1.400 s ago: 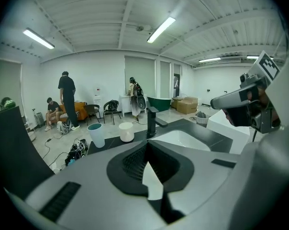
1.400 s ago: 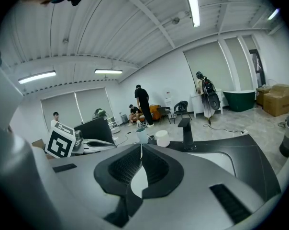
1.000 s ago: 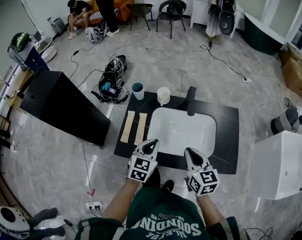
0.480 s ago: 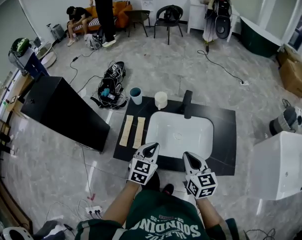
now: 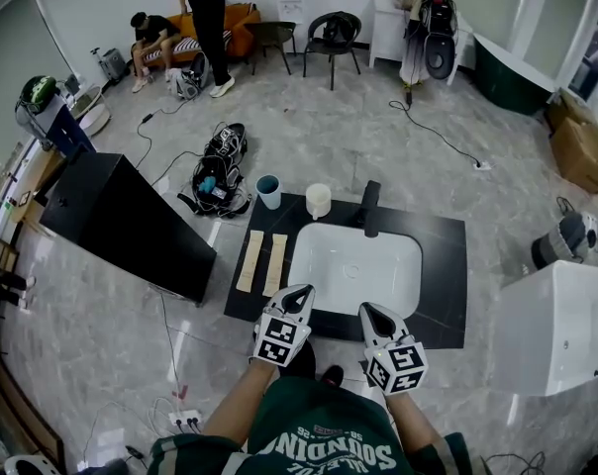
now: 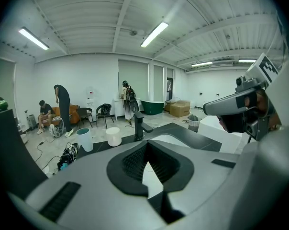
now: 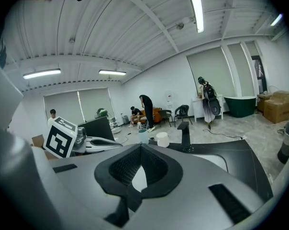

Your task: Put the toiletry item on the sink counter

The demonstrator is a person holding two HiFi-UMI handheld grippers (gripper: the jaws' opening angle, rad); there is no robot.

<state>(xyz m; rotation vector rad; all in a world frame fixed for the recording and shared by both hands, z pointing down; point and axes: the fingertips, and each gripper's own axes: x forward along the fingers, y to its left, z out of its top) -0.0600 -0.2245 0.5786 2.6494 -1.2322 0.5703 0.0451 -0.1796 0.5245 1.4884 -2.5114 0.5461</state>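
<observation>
Our left gripper and right gripper hover closed and empty before the basin. A white cup and blue cup stand behind it on the bench; reaching with closed jaws could topple them.

Toiletries by the basin
Teal cup and white cup stand upright beyond the basin's far left corner; two pale flat strips lie side by side just left of it.

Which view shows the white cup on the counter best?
The left gripper view: the white cup stands side-on, large and unblocked, beside the blue cup. The head view shows the cup only from above, small. The right gripper view shows it smaller, left of the faucet.
</observation>
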